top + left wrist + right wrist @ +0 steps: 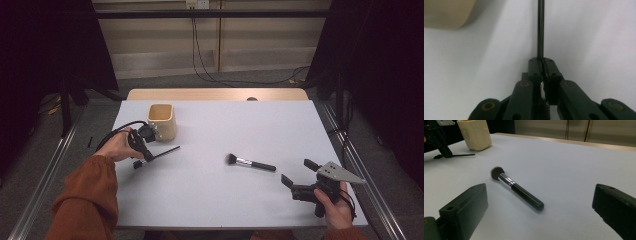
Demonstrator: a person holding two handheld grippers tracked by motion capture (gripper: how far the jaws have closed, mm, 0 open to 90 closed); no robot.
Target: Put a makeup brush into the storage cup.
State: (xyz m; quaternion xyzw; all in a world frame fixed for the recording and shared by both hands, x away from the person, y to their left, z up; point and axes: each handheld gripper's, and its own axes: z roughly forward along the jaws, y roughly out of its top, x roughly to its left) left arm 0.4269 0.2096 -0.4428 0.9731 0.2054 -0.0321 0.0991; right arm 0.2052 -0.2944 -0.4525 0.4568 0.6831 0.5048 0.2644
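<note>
Gripping thin black stick [162, 152] near cup [162, 121]: left gripper [541, 65] clamped on its end.
Right gripper [539, 212] jaws wide, empty, lined up w/ makeup brush [517, 189], prob next pick.

Thin black stick [162, 152]: lying flat on the table, slim and straight, one end clamped at the table's 9 o'clock, free tip pointing to 2 o'clock. Sits just at 6 o'clock of the beige cup [162, 121], not touching it.
</note>
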